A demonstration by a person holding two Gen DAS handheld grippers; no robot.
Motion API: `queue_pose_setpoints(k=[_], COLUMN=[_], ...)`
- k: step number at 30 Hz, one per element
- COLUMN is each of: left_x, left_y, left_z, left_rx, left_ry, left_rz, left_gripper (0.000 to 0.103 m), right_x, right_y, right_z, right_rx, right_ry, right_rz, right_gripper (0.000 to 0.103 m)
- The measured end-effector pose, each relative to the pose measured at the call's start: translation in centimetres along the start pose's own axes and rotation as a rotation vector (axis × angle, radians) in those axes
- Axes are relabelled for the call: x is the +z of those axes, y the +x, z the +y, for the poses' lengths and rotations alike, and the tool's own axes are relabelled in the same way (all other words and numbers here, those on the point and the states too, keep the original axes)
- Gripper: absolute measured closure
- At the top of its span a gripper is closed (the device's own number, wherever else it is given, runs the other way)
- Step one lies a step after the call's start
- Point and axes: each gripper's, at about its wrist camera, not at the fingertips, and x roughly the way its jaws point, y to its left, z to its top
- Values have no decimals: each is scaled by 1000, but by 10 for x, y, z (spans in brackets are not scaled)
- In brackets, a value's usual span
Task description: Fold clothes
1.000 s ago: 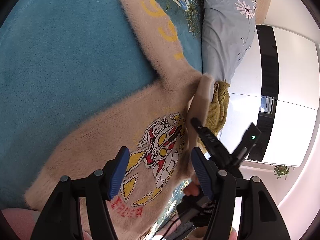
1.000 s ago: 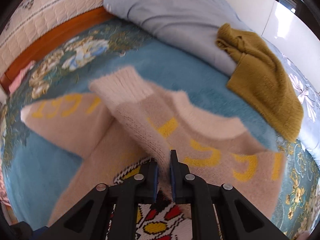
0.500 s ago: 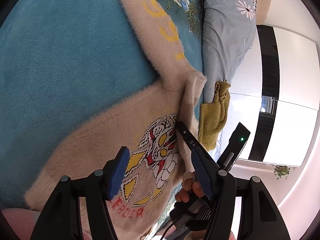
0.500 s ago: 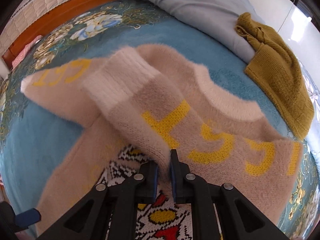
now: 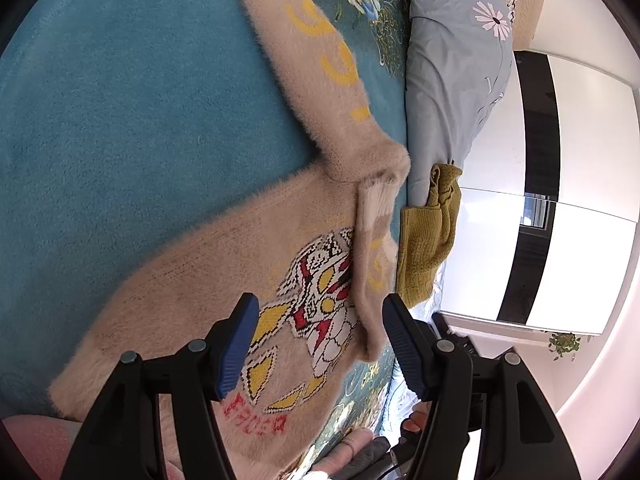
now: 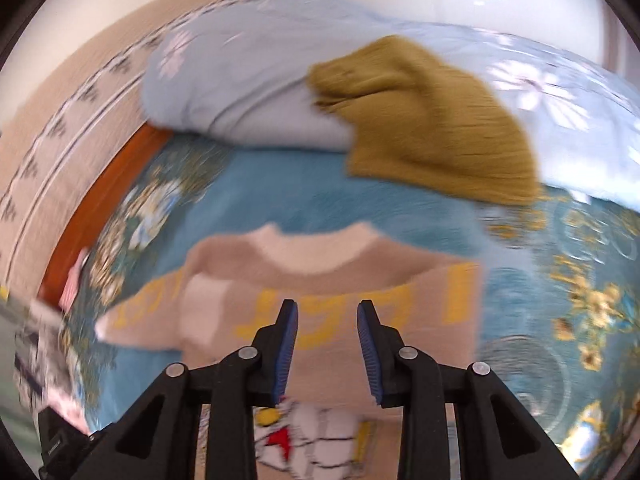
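Observation:
A beige fuzzy sweater [image 5: 224, 256] with a robot print and yellow letters lies flat on the blue blanket [image 5: 120, 100]. One sleeve [image 5: 372, 252] is folded across the chest; the other sleeve [image 5: 316, 56] stretches away. My left gripper [image 5: 316, 340] is open and empty, hovering over the print. My right gripper [image 6: 326, 344] is open and empty above the folded sleeve [image 6: 340, 312] near the collar [image 6: 316, 252]. The right wrist view is motion-blurred.
A mustard knit garment [image 6: 432, 128] lies on a pale blue floral duvet [image 6: 240, 92] beyond the sweater. A wooden bed frame [image 6: 104, 188] and quilted headboard run along the left. White wardrobe doors [image 5: 580, 160] stand past the bed.
My right gripper has let go of the sleeve, opened, and pulled back. The sleeve now rests across the sweater's chest. My left gripper has stayed put.

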Motion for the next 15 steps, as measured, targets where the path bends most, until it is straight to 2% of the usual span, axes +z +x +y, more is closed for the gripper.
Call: queue_pose_setpoints(k=[3,8,12,15], left_x=[-1,-1,15,53], left_y=[1,-3,-16,-39], left_z=[-1,-2,-11,-15], left_rx=[7,17,45,58], left_ry=[5,5,61,63], left_rz=[3,-18,-54,-148], left_gripper=[38,38,38,38], right_x=[-6,-32,-44,-45], right_y=[4,33,49,46], right_z=[-37,-52,-39,-33], right_rx=[-75,-69,-91,-113], right_ry=[94,176,95,56], right_rz=[26,101,136,112], right_gripper=[68,67,67,67])
